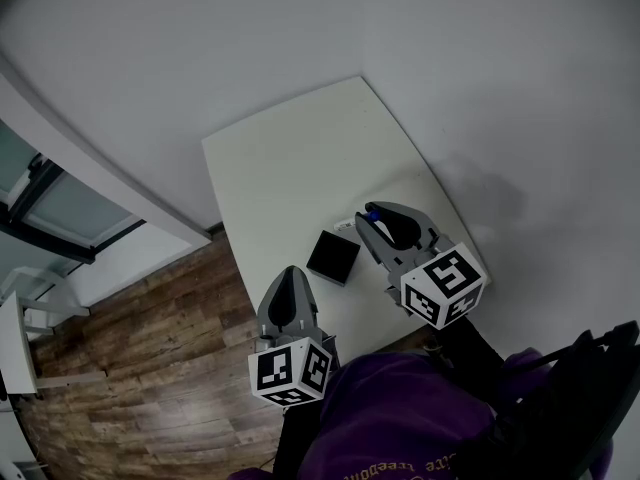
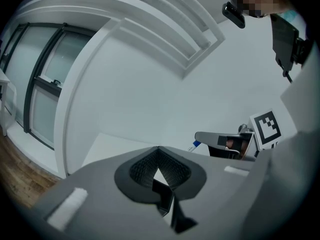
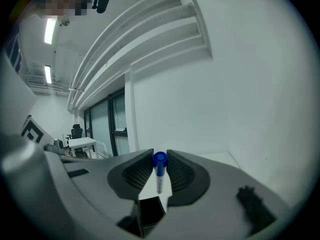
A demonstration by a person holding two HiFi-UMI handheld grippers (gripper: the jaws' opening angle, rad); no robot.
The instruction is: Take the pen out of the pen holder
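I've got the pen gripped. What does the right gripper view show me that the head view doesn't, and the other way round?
Only the right gripper view: the white barrel of the pen pinched between the jaws, and an office desk in the background.
Only the head view: the black pen holder standing on the table, apart from the pen; the left gripper, shut and empty; the wooden floor.
Both: the right gripper, the pen's blue cap at its tips, and the white table.
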